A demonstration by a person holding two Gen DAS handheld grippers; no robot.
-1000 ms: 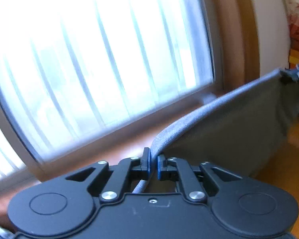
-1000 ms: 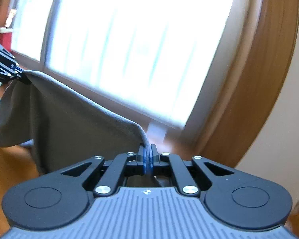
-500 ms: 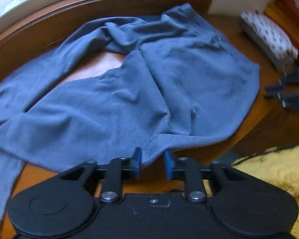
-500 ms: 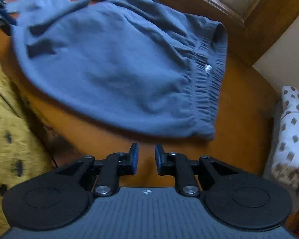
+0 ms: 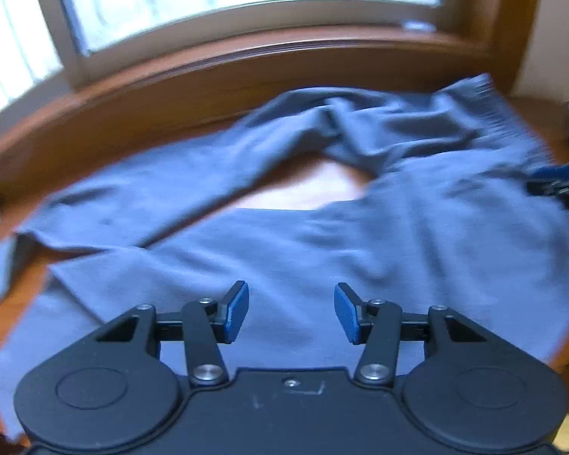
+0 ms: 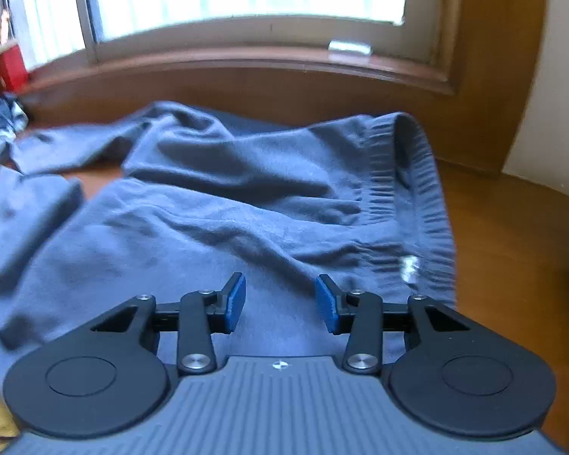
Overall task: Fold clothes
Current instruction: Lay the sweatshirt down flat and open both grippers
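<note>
While both claws spread, nothing sits between their pads:
Left gripper [image 5: 290, 313]: jaws opening, empty, over the near trouser leg.
Right gripper [image 6: 280, 303]: jaws opening, empty, waistband [image 6: 406, 204] just beyond, to its right.
Grey trousers [image 6: 216, 204]: rumpled on wooden surface [image 6: 512, 250] ahead.
Advice: smooth wrinkles, align legs before folding.

No text, brand, number or sign can be read in either view. A small white tag [image 6: 410, 266] sits on the waistband of the grey trousers [image 6: 216, 204], near the right edge of the worktop [image 6: 512, 235], but it is too blurred to show any lettering. The gripper bodies carry no legible marking.
</note>
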